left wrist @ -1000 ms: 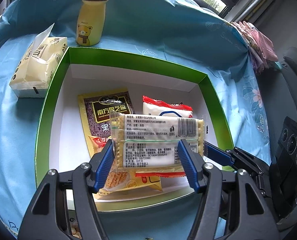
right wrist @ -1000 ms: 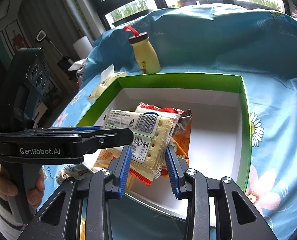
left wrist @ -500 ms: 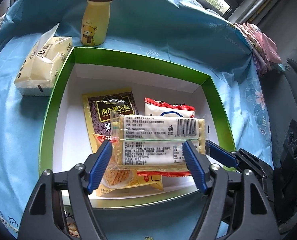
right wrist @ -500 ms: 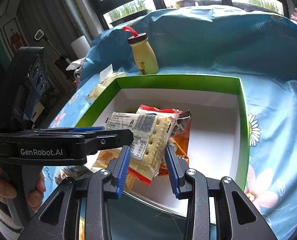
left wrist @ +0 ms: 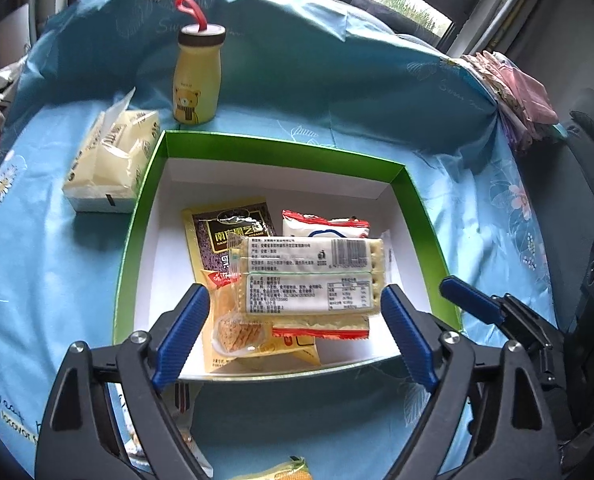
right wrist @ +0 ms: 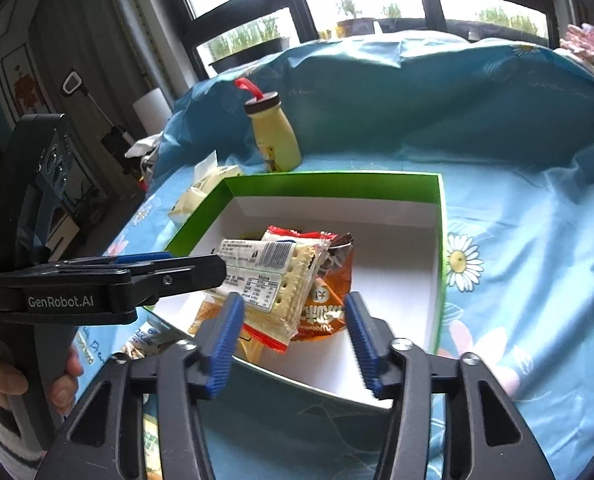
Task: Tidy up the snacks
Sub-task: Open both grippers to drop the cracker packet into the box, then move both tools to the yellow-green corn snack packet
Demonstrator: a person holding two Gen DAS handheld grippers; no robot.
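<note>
Both my grippers are spread wide and holding nothing, the left gripper [left wrist: 293,336] sitting squarely in front of the cracker pack [left wrist: 309,276]. That pack lies crosswise on the other snack bags inside the green box [left wrist: 413,192], long axis running left-right between my left fingers, so the left hand looks nearer than the right gripper [right wrist: 293,344]. Further back, the bear bottle [left wrist: 197,76] stands just past the box.

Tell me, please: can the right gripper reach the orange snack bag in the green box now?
Probably yes. The right gripper is open just before the orange snack bag, with nothing between, though the cracker pack leans over its left side.
</note>
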